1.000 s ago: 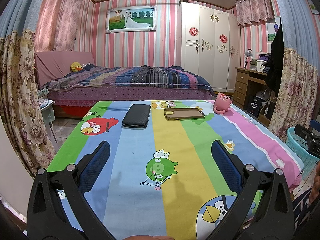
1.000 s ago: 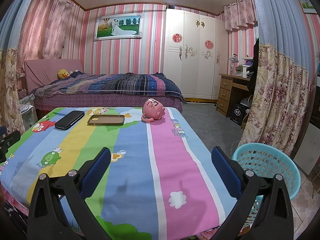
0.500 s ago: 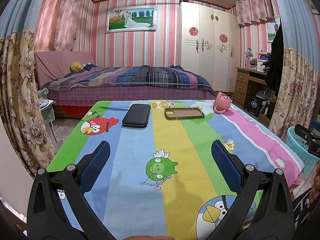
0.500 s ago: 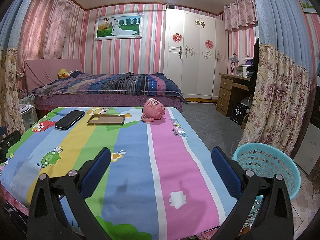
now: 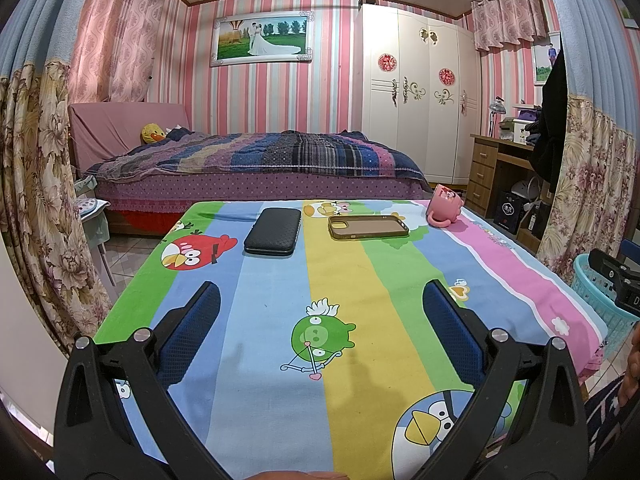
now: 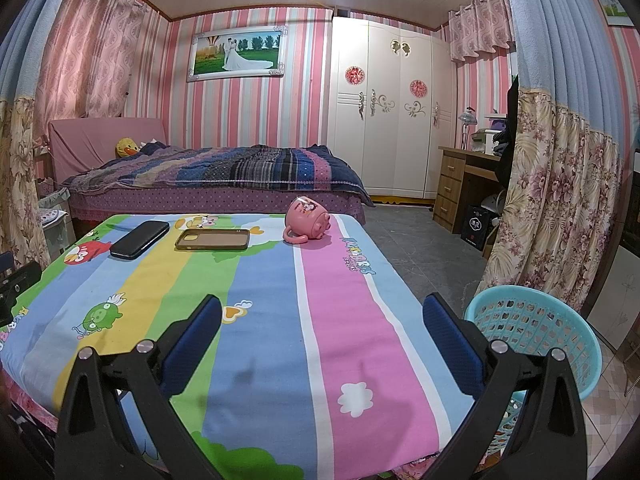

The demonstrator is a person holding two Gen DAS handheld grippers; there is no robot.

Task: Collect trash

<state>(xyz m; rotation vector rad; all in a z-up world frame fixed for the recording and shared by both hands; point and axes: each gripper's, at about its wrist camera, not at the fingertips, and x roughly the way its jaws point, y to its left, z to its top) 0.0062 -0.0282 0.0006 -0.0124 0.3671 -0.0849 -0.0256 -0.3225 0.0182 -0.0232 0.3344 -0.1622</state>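
Note:
A table with a striped cartoon cloth (image 5: 344, 280) (image 6: 272, 288) holds three things at its far end: a black case (image 5: 273, 231) (image 6: 140, 239), a brown phone case (image 5: 368, 227) (image 6: 213, 239) and a pink mug lying on its side (image 5: 445, 210) (image 6: 306, 219). A turquoise basket (image 6: 536, 332) (image 5: 600, 300) stands on the floor at the table's right. My left gripper (image 5: 320, 300) is open and empty above the table's near end. My right gripper (image 6: 322, 312) is open and empty above the near right part, beside the basket.
A bed (image 5: 256, 160) lies beyond the table. A white wardrobe (image 6: 388, 112) and a wooden desk (image 6: 464, 184) stand at the right. Flowered curtains (image 5: 36, 200) (image 6: 560, 184) hang on both sides. Grey floor (image 6: 420, 248) lies right of the table.

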